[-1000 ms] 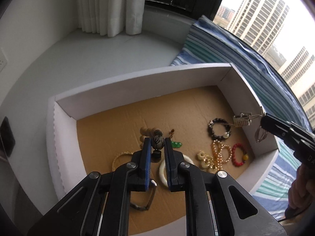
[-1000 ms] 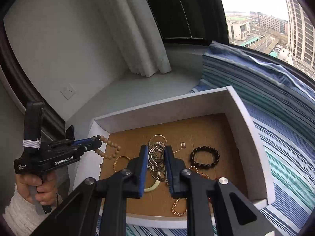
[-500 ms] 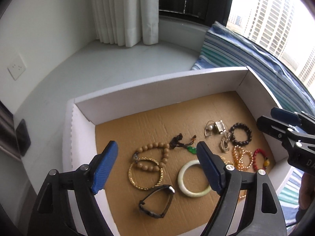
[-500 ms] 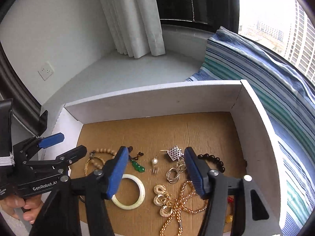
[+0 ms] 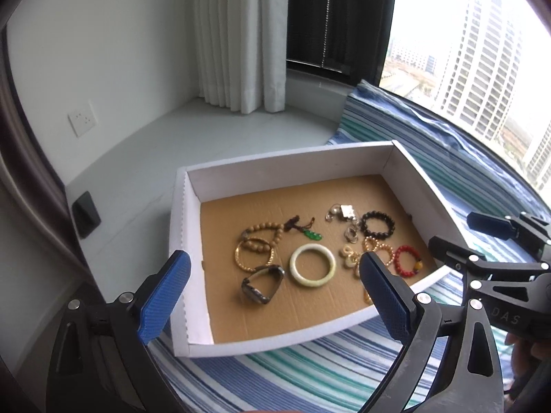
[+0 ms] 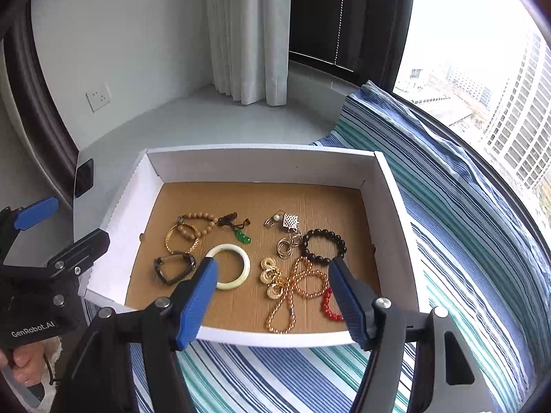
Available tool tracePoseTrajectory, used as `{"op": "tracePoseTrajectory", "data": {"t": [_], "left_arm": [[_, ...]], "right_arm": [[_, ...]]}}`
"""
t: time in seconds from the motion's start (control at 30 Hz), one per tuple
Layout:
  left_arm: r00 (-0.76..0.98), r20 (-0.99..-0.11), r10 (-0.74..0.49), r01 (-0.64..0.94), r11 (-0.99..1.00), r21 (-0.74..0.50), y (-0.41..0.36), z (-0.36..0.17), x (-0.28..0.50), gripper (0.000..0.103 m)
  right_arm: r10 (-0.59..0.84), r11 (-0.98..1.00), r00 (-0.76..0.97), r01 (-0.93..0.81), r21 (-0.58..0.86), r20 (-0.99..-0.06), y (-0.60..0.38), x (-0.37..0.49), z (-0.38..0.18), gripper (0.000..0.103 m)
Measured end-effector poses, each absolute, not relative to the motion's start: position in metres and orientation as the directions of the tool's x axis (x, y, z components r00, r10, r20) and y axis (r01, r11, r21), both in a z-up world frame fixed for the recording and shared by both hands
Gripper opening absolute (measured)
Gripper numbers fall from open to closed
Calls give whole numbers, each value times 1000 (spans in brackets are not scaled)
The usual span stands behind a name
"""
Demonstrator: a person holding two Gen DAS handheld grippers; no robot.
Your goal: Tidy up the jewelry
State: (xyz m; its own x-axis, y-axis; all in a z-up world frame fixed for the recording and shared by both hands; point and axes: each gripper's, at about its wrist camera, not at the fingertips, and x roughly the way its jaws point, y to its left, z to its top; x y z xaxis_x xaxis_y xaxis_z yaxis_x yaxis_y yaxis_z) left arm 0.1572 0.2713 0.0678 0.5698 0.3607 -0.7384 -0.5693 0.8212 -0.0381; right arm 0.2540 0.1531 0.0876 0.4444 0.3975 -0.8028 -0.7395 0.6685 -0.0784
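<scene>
A white box [image 5: 186,227] with a brown cardboard floor holds several pieces of jewelry. On its left side lie a wooden bead bracelet [image 5: 261,232], a gold bangle [image 5: 253,258], a dark bangle [image 5: 262,284], a green pendant [image 5: 311,234] and a pale jade bangle [image 6: 230,267]. To the right are silver earrings [image 6: 287,222], a black bead bracelet [image 6: 323,245], a gold bead chain [image 6: 296,289] and a red bead bracelet [image 5: 408,261]. My left gripper [image 5: 274,258] and right gripper [image 6: 272,265] hover above the box's near edge. Their jaws are opening, with nothing between them.
The box rests on a blue, green and white striped cushion [image 6: 465,227] beside a grey sill [image 5: 213,127]. A white curtain [image 5: 241,34] and a wall socket [image 5: 82,122] are behind. The window shows high-rise buildings at right. A hand [image 6: 24,366] holds the left gripper's handle.
Both grippers were shut, the left on the wooden bead bracelet, the right on silver rings. Both pieces now lie in the box, and the grippers have opened and drawn back and up.
</scene>
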Motion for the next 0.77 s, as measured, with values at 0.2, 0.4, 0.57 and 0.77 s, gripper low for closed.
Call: {"op": "tracePoseTrajectory", "data": {"t": [0.2,0.4,0.57,0.77], "left_arm": [[586,-708,394,-584,811,-32,255,84,144,99],[572,-698,431,-610,793,-10,254,86,140,99],[562,-704,434,-613,790,-2,256,81,140,99],[569,-706,422,-619,785,-29,261,77,140,98]], "right_arm": [[380,667,469,-736,-114,-797,143,230,100,68],[375,697,490,-709,-109,-787,135,229,104,68],[360,709,498,-696,-115,-789,135,233,99,68],[358,715,494,-691,-108,-793,137,236,94,68]]}}
